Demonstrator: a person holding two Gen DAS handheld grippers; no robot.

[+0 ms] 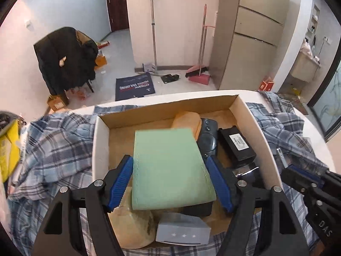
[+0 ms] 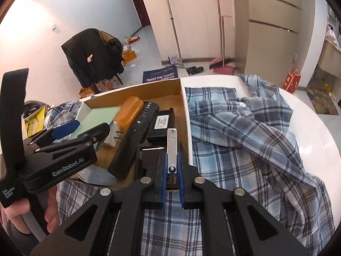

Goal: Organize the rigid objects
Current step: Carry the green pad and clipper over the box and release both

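Note:
An open cardboard box (image 1: 170, 104) lies on a plaid shirt. It holds an orange case (image 1: 187, 119), a black remote (image 1: 207, 138), a black battery pack (image 1: 237, 143), a grey starred carton (image 1: 181, 232) and a beige round thing (image 1: 132, 221). My left gripper (image 1: 170, 170) is shut on a flat pale green box (image 1: 166, 145), held over the carton's middle. My right gripper (image 2: 171, 157) is shut on a small silver nail clipper (image 2: 172, 140), which hangs over the cardboard box's near right corner (image 2: 187, 128) beside the battery pack (image 2: 161, 121). A white plug (image 2: 114, 137) lies by the remote.
The blue plaid shirt (image 2: 245, 132) spreads over a round white table (image 2: 315, 132). A yellow bag (image 1: 8, 147) sits at the left edge. Behind the table are a chair with a black jacket (image 1: 66, 57), a mop and a pink dustpan (image 1: 199, 76).

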